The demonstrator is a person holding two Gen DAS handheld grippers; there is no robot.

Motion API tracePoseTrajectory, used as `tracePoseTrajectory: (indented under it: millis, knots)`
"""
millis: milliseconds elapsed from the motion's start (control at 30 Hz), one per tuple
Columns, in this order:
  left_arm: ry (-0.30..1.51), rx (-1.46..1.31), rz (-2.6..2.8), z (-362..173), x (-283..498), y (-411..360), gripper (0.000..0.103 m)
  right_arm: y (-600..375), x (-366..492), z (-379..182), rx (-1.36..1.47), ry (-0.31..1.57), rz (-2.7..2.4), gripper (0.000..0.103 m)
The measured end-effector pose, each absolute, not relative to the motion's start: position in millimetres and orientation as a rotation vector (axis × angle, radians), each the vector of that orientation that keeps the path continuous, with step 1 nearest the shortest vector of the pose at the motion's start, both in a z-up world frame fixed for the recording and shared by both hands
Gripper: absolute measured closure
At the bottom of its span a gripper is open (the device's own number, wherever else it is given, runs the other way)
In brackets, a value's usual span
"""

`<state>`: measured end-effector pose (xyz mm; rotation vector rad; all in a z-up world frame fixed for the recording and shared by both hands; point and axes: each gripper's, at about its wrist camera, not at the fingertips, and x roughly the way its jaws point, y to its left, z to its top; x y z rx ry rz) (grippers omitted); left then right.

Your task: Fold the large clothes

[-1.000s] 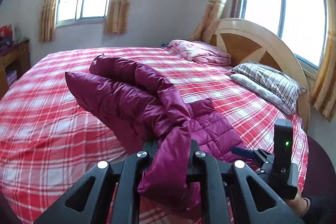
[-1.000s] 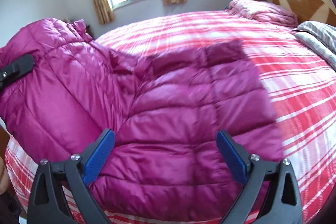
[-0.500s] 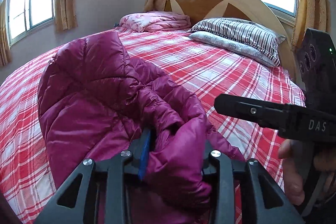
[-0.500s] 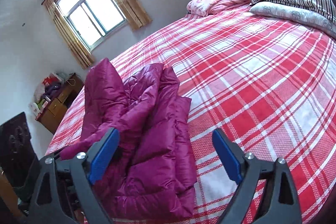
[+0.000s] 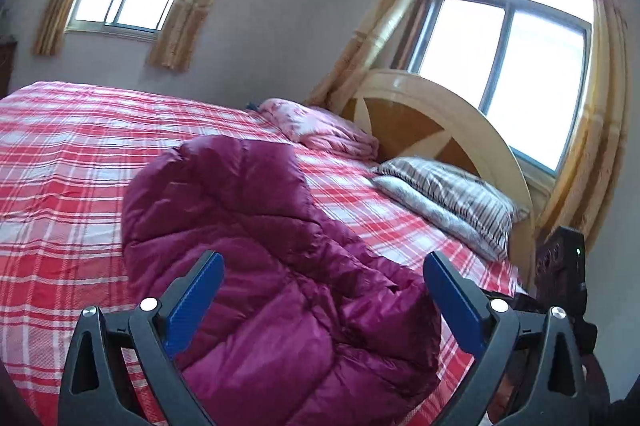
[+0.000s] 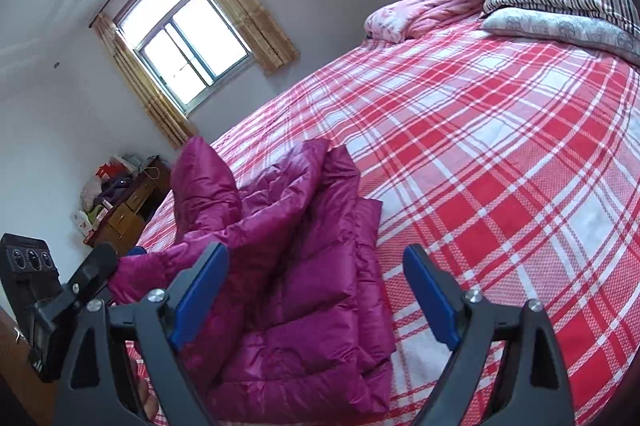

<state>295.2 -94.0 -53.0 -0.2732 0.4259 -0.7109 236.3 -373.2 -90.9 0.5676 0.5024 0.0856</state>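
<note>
Lying directly below and ahead of your opening, empty left gripper [image 5: 320, 302], the magenta puffer jacket [image 5: 256, 246] stretches away lengthwise across the bed [image 5: 60, 162], left of your spread right gripper [image 6: 316, 290].

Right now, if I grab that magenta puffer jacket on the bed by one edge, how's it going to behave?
The puffer jacket will probably flop: it lies in soft, slumped folds on the plaid bedspread. Its puffy quilted panels suggest it is light for its bulk and may spring back open. The shiny shell looks slick, so layers could slide apart.
</note>
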Motion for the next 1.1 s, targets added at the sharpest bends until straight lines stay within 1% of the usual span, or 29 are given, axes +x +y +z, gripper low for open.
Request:
tracePoseTrajectory:
  millis: [100,200,267,300,333,367,400,433,467,533,600,700,733,767,800,833,900,967,1000,1067,1100]
  knots:
    - [0.437,-0.234,-0.556,-56.0,320.5,-79.2,0.003,-348.7,238.2,-65.9,0.485,0.471,0.104,0.011]
    - [0.570,-0.230,-0.486,-81.5,354.9,-78.7,0.003,-315.9,250.6,-41.5,0.366,0.472,0.130,0.011]
    - [0.619,-0.268,-0.483,-96.3,363.1,-79.3,0.003,-299.6,270.0,-39.3,0.294,0.536,0.148,0.012]
    - [0.613,-0.282,-0.483,-99.2,361.8,-79.0,0.003,-297.3,278.9,-43.6,0.287,0.564,0.144,0.020]
    - [0.598,-0.281,-0.480,-100.2,358.9,-79.0,0.003,-297.6,286.8,-51.4,0.278,0.608,0.124,0.036]
    - [0.584,-0.269,-0.470,-98.2,357.5,-80.2,0.003,-299.2,295.8,-62.8,0.275,0.679,0.123,0.045]
    - [0.572,-0.251,-0.462,-95.1,357.9,-81.3,0.003,-304.1,299.5,-75.8,0.290,0.733,0.121,0.059]
    - [0.565,-0.241,-0.463,-92.8,358.8,-81.5,0.003,-309.7,299.0,-86.0,0.298,0.759,0.101,0.064]
    - [0.563,-0.228,-0.460,-92.5,359.0,-76.9,0.003,-314.9,296.5,-95.3,0.295,0.778,0.087,0.067]
    - [0.570,-0.202,-0.450,-90.5,367.7,-80.0,0.003,-324.8,290.5,-114.3,0.297,0.817,0.077,0.078]
    - [0.592,-0.187,-0.450,-94.7,377.1,-84.1,0.003,-334.3,287.2,-131.4,0.318,0.855,0.068,0.082]
    - [0.655,-0.146,-0.493,-108.8,384.5,-104.1,0.003,-341.1,284.0,-139.9,0.329,0.871,0.071,0.083]
    - [0.657,-0.115,-0.501,-110.6,383.6,-113.2,0.003,-342.1,282.7,-136.5,0.327,0.870,0.073,0.083]
    - [0.645,-0.070,-0.502,-110.9,379.9,-122.8,0.003,-345.6,281.6,-131.3,0.331,0.857,0.069,0.080]
    - [0.628,-0.029,-0.496,-110.0,375.3,-131.1,0.003,-350.3,280.1,-124.0,0.340,0.833,0.060,0.073]
    - [0.615,-0.004,-0.498,-109.3,371.8,-137.0,0.003,-354.9,280.3,-117.1,0.355,0.808,0.060,0.053]
    - [0.612,0.023,-0.516,-109.0,368.4,-146.4,0.003,-363.9,284.4,-103.2,0.389,0.748,0.056,0.028]
    - [0.611,0.051,-0.522,-108.9,366.4,-151.8,0.003,-363.7,297.2,-93.9,0.354,0.747,0.050,0.032]
    - [0.607,0.066,-0.521,-107.9,365.4,-152.8,0.003,-362.8,307.4,-92.1,0.334,0.764,0.055,0.039]
    - [0.598,0.081,-0.517,-104.3,364.8,-151.4,0.003,-359.5,327.2,-97.4,0.306,0.826,0.071,0.047]
    - [0.591,0.075,-0.508,-101.6,365.0,-147.1,0.003,-359.3,334.1,-102.5,0.306,0.853,0.081,0.057]
